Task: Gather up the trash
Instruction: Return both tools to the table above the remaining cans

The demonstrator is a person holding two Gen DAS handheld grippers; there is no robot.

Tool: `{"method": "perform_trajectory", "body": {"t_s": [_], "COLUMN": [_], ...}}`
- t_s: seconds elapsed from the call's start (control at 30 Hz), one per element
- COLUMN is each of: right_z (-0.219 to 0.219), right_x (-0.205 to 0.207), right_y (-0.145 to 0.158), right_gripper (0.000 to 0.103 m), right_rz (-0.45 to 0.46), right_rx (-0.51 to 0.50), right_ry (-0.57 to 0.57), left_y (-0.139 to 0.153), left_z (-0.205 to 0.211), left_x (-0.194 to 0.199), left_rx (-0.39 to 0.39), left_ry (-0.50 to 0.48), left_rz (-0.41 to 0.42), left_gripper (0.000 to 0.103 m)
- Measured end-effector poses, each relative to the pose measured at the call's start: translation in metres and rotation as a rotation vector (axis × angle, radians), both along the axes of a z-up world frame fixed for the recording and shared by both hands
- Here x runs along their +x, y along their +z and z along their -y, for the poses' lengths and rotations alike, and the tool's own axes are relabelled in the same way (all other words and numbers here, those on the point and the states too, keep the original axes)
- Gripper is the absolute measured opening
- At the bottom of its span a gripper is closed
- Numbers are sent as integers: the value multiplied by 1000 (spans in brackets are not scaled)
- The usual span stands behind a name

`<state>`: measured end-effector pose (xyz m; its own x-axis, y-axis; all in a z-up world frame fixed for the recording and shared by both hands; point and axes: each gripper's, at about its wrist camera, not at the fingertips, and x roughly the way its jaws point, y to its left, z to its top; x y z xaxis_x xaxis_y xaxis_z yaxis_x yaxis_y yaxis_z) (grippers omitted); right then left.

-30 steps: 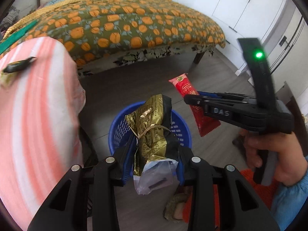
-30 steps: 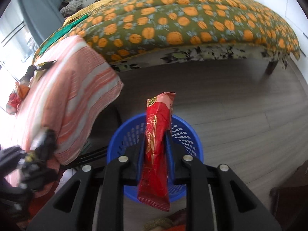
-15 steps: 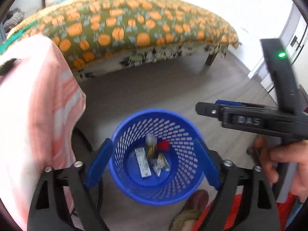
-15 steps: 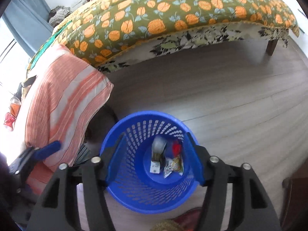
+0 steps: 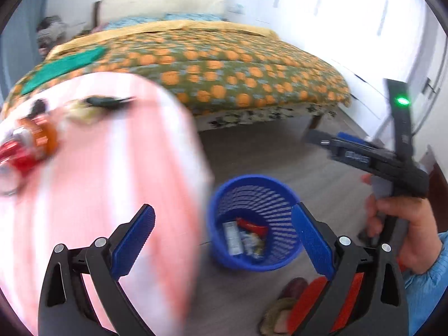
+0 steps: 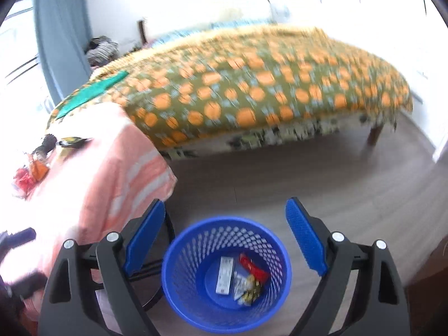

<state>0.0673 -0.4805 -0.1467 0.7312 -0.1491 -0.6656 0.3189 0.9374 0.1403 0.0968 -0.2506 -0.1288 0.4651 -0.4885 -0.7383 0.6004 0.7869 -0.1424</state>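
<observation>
1. The round blue perforated plastic basket (image 6: 226,277) stands on bare grey wood floor (image 6: 322,173), open floor running from its far rim to the orange-patterned bed (image 6: 252,89).
2. Wrappers lie inside the basket: a red packet (image 6: 253,269), a white strip (image 6: 224,278).
3. A pink-striped cloth-covered table (image 5: 92,184) sits just beside the basket; blurred litter (image 5: 25,145) on it is hard to identify.
4. The left gripper (image 5: 224,240) and right gripper (image 6: 224,238) both have jaws spread wide, holding nothing.

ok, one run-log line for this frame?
step: wrappers in blue basket | left gripper: open, empty | right gripper: open, empty | remaining: trash on striped cloth
</observation>
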Motion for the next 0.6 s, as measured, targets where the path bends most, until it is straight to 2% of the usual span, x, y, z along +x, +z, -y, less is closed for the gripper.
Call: {"method": "perform_trajectory", "body": {"t_s": [0.2,0.37,0.6], "right_z": [-75,-152,-242], "right_x": [1,11,43], "right_y": [7,9,12], "right_gripper": [86,86,86], "right_rz": [22,10,-57], "right_rx": [-53,-88,-85], "right_ry": [106,254,409], "left_y": [-2,-8,-19], "left_z": [-81,-151,-236], "left_x": [16,27,54], "left_rx": [45,120,189], "left_ry": [135,233,329], "left_rz": [-1,24,-4], "left_gripper": [97,97,97]}}
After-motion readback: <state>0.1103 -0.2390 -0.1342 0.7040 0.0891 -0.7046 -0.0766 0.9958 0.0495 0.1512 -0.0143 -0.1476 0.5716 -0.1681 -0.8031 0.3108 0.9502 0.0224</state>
